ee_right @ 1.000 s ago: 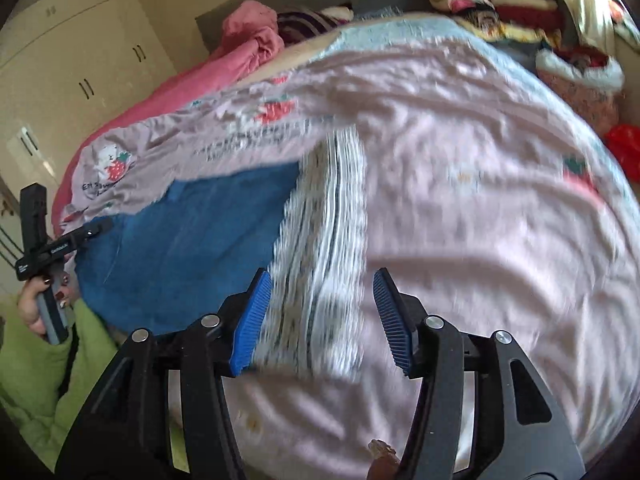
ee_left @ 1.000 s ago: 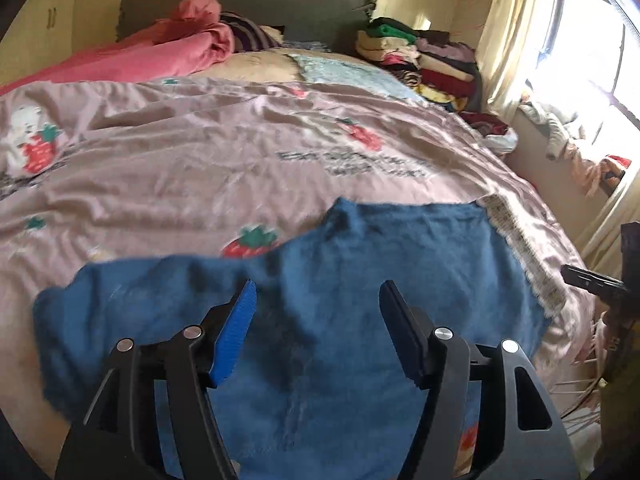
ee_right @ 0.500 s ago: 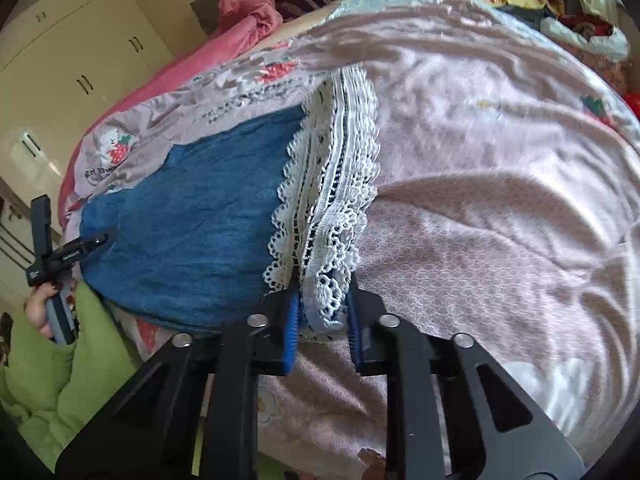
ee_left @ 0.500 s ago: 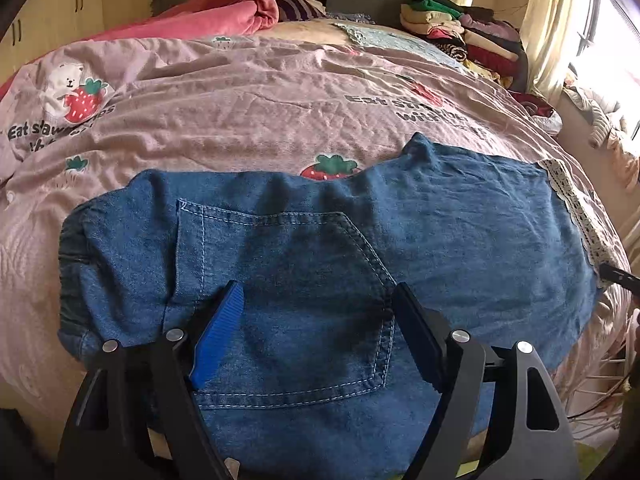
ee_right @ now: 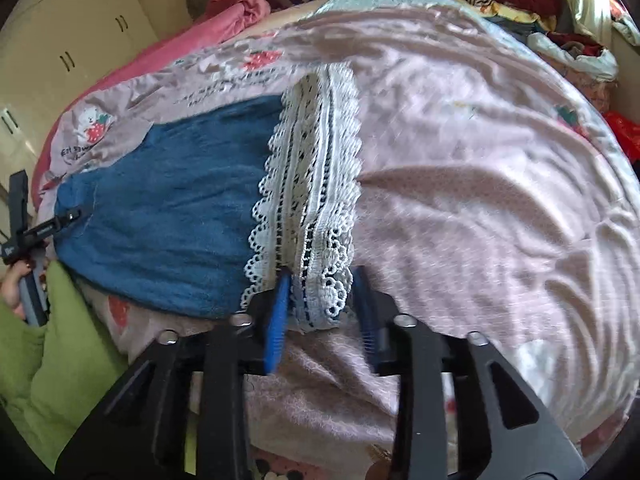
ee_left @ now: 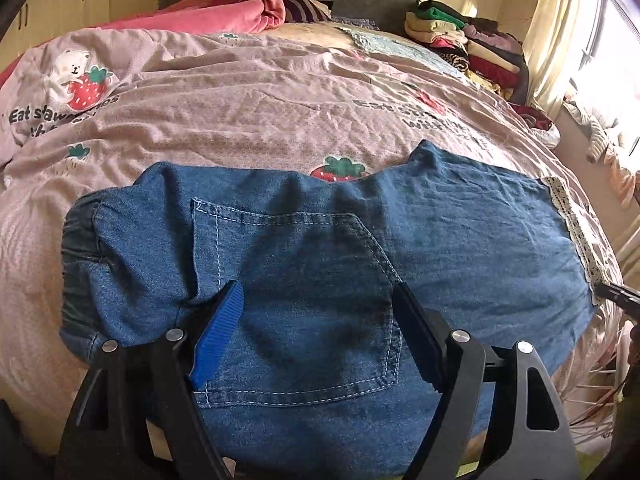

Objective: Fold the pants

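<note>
Pants point(ee_left: 460, 232) flat on the pink bedspread point(ee_left: 248, 120), lace hem point(ee_right: 316, 184) toward my right side

My left gripper point(ee_left: 320, 324) stands wide over the back pocket point(ee_left: 296, 296), gripping nothing. My right gripper point(ee_right: 322, 300) has just been opening; the lace hem lies between its jaws, and as far as the blurred frame allows, the pads point(ee_right: 276, 320) seem clear of it. Folded clothes point(ee_left: 460, 44) sit stacked at the bed's far corner

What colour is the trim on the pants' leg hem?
White openwork lace trim on blue denim pants; clearest in the right wrist view.
</note>
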### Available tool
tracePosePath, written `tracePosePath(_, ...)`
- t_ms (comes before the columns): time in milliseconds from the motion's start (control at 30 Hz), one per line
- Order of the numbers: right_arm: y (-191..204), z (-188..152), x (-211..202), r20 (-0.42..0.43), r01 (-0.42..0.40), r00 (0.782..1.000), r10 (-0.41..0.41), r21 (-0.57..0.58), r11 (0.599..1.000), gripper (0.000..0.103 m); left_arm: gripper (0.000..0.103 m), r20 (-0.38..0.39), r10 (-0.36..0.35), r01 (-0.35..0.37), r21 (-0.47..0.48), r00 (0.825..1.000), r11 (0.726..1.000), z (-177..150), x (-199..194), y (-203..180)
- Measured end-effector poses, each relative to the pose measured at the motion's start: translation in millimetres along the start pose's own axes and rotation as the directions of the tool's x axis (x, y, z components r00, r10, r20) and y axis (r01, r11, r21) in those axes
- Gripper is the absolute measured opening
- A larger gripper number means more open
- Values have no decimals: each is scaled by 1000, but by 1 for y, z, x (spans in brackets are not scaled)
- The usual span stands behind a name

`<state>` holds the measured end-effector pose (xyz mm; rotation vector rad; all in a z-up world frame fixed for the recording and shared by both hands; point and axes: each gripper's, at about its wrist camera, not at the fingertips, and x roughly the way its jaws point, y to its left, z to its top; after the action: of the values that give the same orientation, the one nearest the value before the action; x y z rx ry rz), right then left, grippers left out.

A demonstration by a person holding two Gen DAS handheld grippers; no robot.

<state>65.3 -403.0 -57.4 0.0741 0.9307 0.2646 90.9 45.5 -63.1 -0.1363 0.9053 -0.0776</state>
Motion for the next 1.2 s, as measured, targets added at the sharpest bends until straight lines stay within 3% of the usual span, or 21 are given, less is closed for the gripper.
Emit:
tracePosePath(133, 8, 7, -25, 89, 36, 995, -33, -35, 999, 42, 76, 37, -2, 2, -1, 999, 1000, 2, -20, -2)
tracePosePath(267, 38, 17, -26, 139, 10, 990, 7, -123, 992, 48, 76, 76, -14, 14, 4, 997, 1000, 8, -35, -9)
tracePosePath(400, 77, 26, -4, 115, -59, 990, 86, -217, 974, 49, 76, 64, -62, 58, 65, 996, 996, 16, -33, -32)
tracePosePath(533, 113, 41, 34, 58, -99, 991, 121, -285, 953, 50, 76, 1, -114, 113, 116, 994, 987, 28, -9, -56)
tracePosePath(633, 130, 47, 57, 21, -100, 993, 113, -321, 942, 53, 76, -45, -83, 88, 140, 996, 986, 35, 19, -64)
tracePosePath(733, 134, 49, 80, -22, -61, 998, 57, -318, 946, 54, 76, -80, -27, 37, 131, 996, 991, 37, 38, -58)
tracePosePath(867, 116, 48, 87, -23, -4, 1000, -2, -258, 966, 58, 76, -56, -76, 79, 72, 996, 994, 35, 40, -38)
tracePosePath(967, 100, 45, 88, -20, -39, 999, 36, -189, 981, 58, 76, -38, -92, 94, 68, 995, 993, 29, 41, -34)
tracePosePath(1200, 105, 48, 89, -12, -41, 999, 39, -180, 983, 64, 78, -15, -87, 88, 86, 996, 992, 26, 39, -36)
